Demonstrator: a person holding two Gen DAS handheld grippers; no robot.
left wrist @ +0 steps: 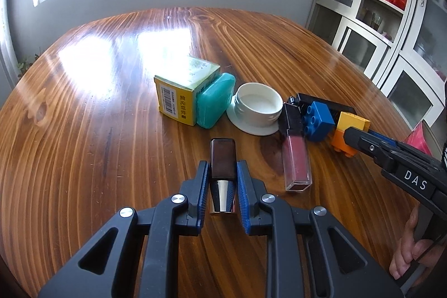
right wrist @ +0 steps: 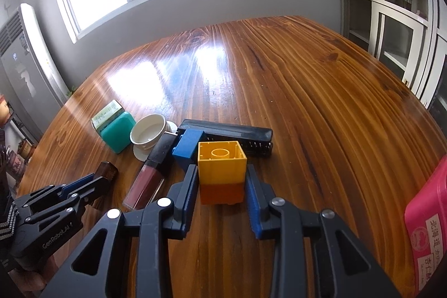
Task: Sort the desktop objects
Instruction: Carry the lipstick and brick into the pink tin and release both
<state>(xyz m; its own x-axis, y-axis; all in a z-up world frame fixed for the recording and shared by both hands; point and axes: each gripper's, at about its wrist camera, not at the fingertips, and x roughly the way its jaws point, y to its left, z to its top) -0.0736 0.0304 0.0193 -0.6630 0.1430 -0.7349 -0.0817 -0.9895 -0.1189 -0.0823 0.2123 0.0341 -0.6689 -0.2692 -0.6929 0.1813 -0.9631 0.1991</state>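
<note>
My left gripper [left wrist: 222, 172] is closed around a dark brown lipstick [left wrist: 222, 158] with a silver base; it lies on the wooden table [left wrist: 111, 130]. My right gripper [right wrist: 222, 180] grips a yellow-on-orange toy brick stack [right wrist: 222, 169], pads touching its sides; the stack also shows in the left wrist view [left wrist: 349, 130]. A pink lip gloss tube [left wrist: 296, 161] lies between them. Behind are a blue brick [left wrist: 320, 119], a black case [right wrist: 232, 133], a white jar [left wrist: 258, 102], a teal box [left wrist: 215, 99] and a yellow carton [left wrist: 181, 94].
A pink box [right wrist: 427, 228] sits at the table's right edge. White glass-door cabinets [left wrist: 377, 18] stand to the right. A grey heater [right wrist: 25, 60] stands at the left wall under the window.
</note>
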